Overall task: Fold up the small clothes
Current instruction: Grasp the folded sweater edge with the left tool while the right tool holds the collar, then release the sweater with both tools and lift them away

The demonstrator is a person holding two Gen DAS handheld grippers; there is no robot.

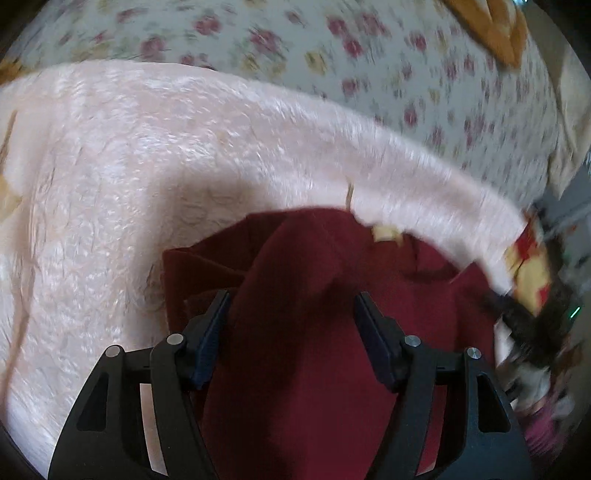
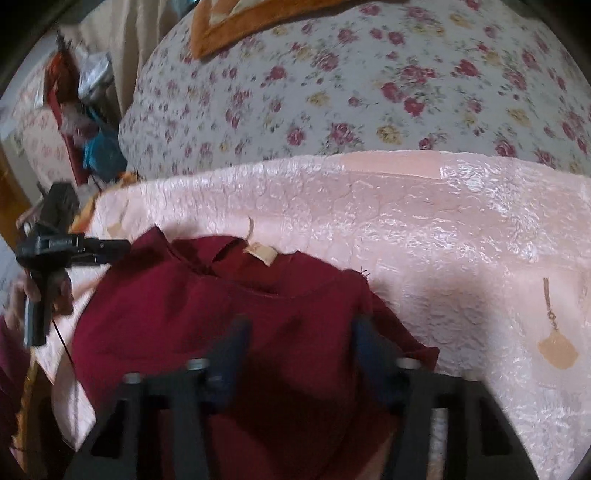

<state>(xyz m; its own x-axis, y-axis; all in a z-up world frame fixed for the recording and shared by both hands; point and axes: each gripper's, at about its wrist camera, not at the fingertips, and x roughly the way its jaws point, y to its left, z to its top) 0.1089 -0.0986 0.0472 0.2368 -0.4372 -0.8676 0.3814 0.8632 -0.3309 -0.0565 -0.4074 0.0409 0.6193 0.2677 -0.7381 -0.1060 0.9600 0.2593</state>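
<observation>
Right now a dark red garment [image 1: 314, 332] lies on a pink textured bedspread [image 1: 110, 184], neckline and tan label [image 2: 260, 254] pointing toward the floral quilt [image 2: 332, 92] beyond the bedspread. Left gripper [image 1: 291, 306] hangs over the garment near its sleeve side, jaws spread wide, red fabric showing between the fingers; cannot tell if the pads touch cloth. Right gripper [image 2: 301, 332] sits over the garment's body below the label, jaws also wide apart, nothing clamped; blurred. Seen from the right wrist view, the left gripper is at the garment's shoulder edge, hand [image 2: 22, 299] on its handle. Orange blanket [image 2: 236, 26] lies on the quilt's far side.
</observation>
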